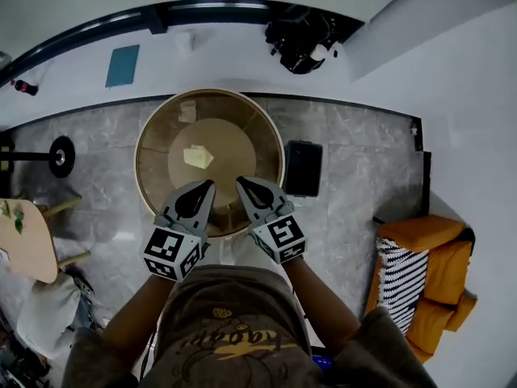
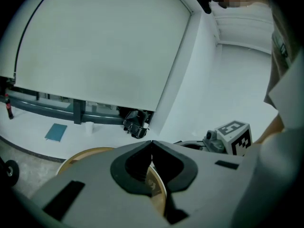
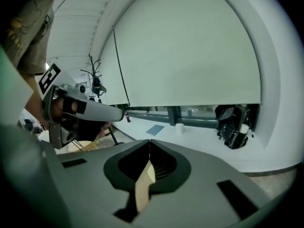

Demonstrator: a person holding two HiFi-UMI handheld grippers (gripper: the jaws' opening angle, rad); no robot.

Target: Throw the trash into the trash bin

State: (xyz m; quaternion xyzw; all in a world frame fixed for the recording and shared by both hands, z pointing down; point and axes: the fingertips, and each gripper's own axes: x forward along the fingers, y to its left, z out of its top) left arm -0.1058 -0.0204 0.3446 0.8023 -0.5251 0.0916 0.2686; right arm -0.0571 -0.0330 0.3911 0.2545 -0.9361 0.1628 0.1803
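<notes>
Left gripper and right gripper: jaws clenched, nothing held, both above the trash bin's near rim. The pale paper scrap lies inside, on the bin's bottom. Deposit appears complete; lift clear without striking the rim.

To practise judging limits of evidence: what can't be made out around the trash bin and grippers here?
Head view: pale scrap in trash bin, too small to identify.
Left gripper view: bin mostly hidden by left gripper.
Right gripper view: tan strip under right gripper, identity unclear.
</notes>
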